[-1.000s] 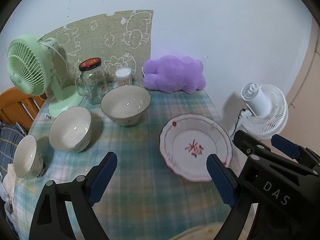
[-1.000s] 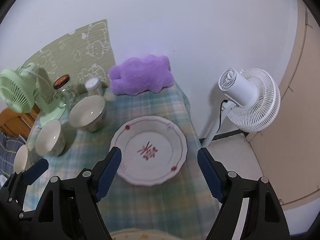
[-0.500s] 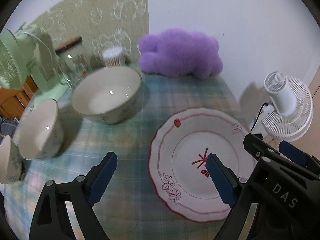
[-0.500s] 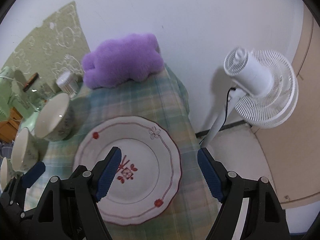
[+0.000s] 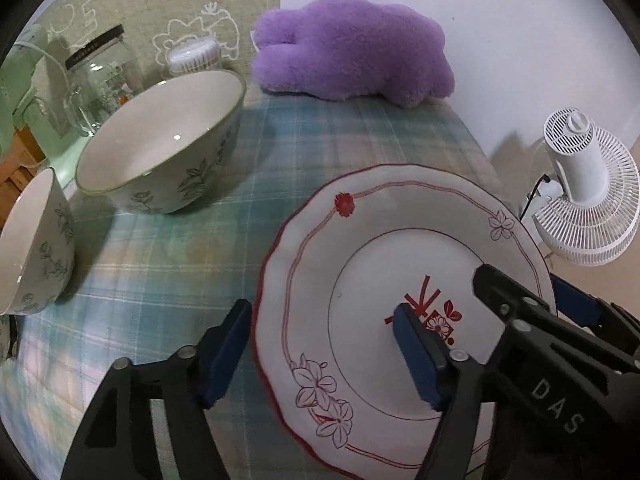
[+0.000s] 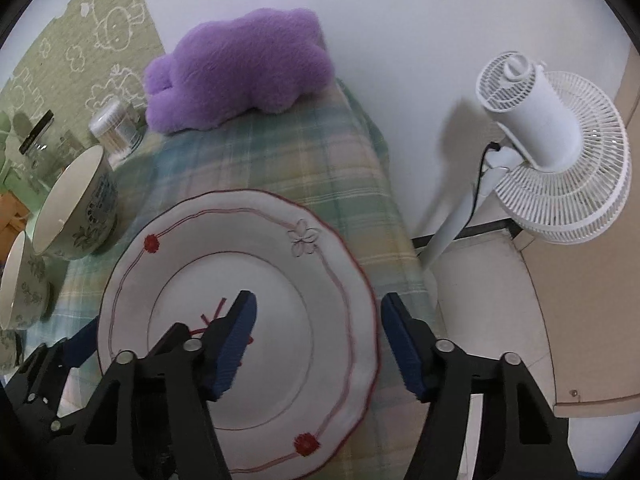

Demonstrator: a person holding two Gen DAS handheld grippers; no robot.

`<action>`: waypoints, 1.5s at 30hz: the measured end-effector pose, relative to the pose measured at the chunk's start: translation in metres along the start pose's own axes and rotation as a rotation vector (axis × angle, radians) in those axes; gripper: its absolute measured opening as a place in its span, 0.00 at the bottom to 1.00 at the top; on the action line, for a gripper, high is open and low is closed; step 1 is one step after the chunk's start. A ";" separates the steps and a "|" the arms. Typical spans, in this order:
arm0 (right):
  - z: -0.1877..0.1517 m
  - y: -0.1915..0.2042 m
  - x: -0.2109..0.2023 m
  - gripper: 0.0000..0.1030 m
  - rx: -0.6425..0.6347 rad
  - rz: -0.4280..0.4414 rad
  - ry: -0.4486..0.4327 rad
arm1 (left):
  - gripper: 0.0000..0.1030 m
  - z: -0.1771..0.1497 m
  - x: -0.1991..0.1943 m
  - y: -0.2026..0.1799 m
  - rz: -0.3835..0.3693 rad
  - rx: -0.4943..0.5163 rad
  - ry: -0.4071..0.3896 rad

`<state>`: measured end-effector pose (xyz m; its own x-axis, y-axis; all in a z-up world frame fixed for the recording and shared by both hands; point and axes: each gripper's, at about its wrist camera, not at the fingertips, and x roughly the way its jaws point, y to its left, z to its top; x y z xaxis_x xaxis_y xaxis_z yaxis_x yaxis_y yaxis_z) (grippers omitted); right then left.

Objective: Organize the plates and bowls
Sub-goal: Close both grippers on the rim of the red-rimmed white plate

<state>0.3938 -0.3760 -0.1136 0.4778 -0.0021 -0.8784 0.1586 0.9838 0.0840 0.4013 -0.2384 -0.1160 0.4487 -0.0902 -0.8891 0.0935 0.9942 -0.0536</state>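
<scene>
The step in hand looks like picking up the round white plate with red lines and flowers (image 5: 360, 248). It lies flat, face up, on the counter with the green checked cloth (image 5: 168, 264), near the right edge. It is round, so it has no long side; its red picture sits in the middle, and the red flower on its rim points toward the far wall.

The left gripper (image 5: 320, 354) is over the plate's left rim. One blue pad is outside the rim, over the cloth, and the other is over the middle of the plate. Its jaws are closing, with the rim between them, but the pads do not seem to press on it yet.

The right gripper (image 6: 318, 344) is over the plate's right rim in the same way: one pad over the middle, one past the edge. Its jaws are closing too, and are not pinching yet.

I think the next move needs both grippers to go lower, so each rim sits well between the pads, then squeeze and lift evenly.

The big white bowl with green leaves (image 5: 160, 144) and a smaller bowl like it (image 5: 32, 244) wait to the left.
</scene>
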 end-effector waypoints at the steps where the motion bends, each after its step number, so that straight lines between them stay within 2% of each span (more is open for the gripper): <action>1: 0.000 0.001 0.001 0.64 -0.004 -0.006 0.002 | 0.65 0.000 0.000 0.000 0.000 -0.002 0.000; 3: 0.001 0.003 0.001 0.64 0.000 -0.010 0.004 | 0.61 0.001 -0.001 -0.002 0.009 0.002 -0.012; 7: 0.000 0.004 -0.001 0.64 0.011 -0.013 0.005 | 0.60 0.004 0.000 -0.002 0.013 0.006 -0.002; 14: -0.012 0.018 -0.006 0.63 0.012 0.038 0.051 | 0.60 -0.004 -0.010 0.014 0.048 0.060 0.022; 24: -0.040 0.044 -0.021 0.63 -0.025 0.102 0.114 | 0.60 -0.036 -0.030 0.051 0.055 -0.008 0.069; 29: -0.039 0.050 -0.023 0.63 -0.056 0.099 0.092 | 0.59 -0.035 -0.031 0.050 0.080 -0.006 0.046; 32: -0.035 0.049 -0.015 0.59 -0.066 0.090 0.099 | 0.59 -0.034 -0.025 0.050 0.094 -0.005 0.046; 36: -0.029 0.046 -0.004 0.54 -0.050 0.094 0.114 | 0.62 -0.031 -0.020 0.051 0.085 -0.012 0.028; 41: -0.025 0.051 0.001 0.54 -0.050 0.060 0.111 | 0.63 -0.029 -0.019 0.051 0.092 -0.015 0.010; 45: -0.024 0.052 -0.001 0.54 -0.052 0.050 0.113 | 0.63 -0.027 -0.020 0.053 0.075 -0.037 0.029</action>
<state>0.3808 -0.3203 -0.1199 0.3833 0.0644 -0.9214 0.0908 0.9901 0.1070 0.3733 -0.1828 -0.1137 0.4275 -0.0146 -0.9039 0.0278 0.9996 -0.0030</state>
